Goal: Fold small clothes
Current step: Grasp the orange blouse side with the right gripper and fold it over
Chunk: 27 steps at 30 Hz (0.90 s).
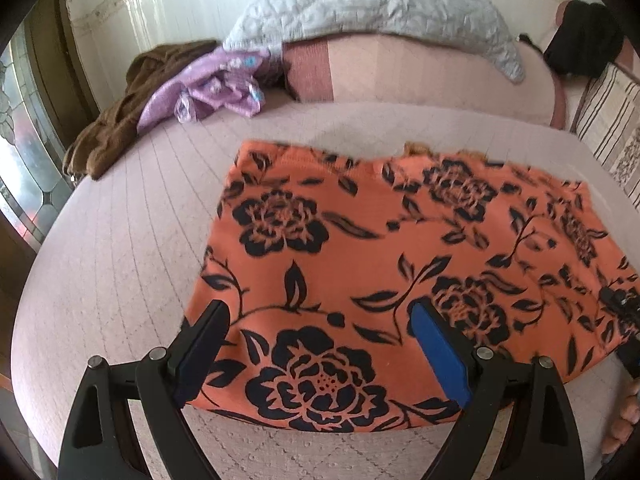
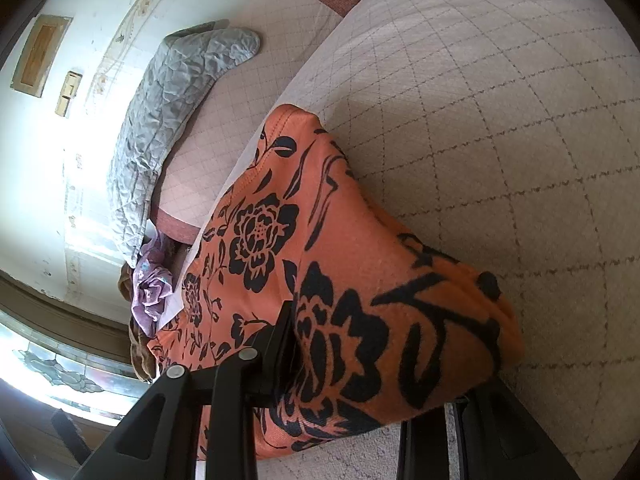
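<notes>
The bed (image 1: 120,248), under its pale quilted cover, carries a grey quilted pillow (image 1: 360,4) at its head, a brown garment (image 1: 120,120) and a crumpled purple cloth (image 1: 212,84) side by side near the far left edge, and the orange floral garment (image 1: 380,260) spread flat near the front. The left gripper (image 1: 320,344) hovers over the garment's near edge, jaws wide apart and holding nothing. The right gripper (image 2: 372,360) has its jaws clamped on a bunched fold of the same garment's right side, lifted off the cover.
</notes>
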{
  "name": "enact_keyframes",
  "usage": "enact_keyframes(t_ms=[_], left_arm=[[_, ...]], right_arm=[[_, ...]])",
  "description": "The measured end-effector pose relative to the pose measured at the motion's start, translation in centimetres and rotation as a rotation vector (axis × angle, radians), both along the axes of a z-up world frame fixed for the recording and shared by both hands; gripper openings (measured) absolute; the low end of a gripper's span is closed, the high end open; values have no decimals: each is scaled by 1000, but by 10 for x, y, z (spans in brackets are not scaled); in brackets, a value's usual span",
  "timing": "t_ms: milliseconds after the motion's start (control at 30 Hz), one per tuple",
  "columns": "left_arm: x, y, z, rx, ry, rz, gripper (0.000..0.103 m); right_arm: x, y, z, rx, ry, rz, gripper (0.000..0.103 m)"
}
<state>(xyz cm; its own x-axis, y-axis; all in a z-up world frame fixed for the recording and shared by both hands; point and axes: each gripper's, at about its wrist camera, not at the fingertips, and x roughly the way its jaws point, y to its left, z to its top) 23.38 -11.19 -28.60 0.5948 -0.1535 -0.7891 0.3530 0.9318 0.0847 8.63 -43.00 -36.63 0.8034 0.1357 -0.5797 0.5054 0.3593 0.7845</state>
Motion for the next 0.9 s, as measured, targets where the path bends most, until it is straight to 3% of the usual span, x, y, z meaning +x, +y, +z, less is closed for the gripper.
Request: enact_keyframes(t_ms=[133, 267, 400, 567, 667, 767, 900], left_arm=[[9, -6, -23, 105, 32, 17, 92], [10, -10, -31, 144, 15, 29, 97], [8, -5, -20, 103, 25, 49, 96], [5, 7, -5, 93, -31, 78, 96], [7, 19, 4, 41, -20, 97, 96], [7, 30, 13, 14, -30, 108, 96], [14, 49, 18, 50, -53, 157, 96]], right_arm=[[-4, 0, -1, 19, -12, -1, 34], [-5, -2, -3, 56, -25, 10, 34], [-6, 0, -2, 60, -18, 15, 34], [-7, 4, 1, 42, -9, 17, 32], [-5, 5, 2, 33, -1, 22, 29], [4, 10, 22, -59, 29, 61, 23], [18, 24, 73, -204, 19, 105, 20]])
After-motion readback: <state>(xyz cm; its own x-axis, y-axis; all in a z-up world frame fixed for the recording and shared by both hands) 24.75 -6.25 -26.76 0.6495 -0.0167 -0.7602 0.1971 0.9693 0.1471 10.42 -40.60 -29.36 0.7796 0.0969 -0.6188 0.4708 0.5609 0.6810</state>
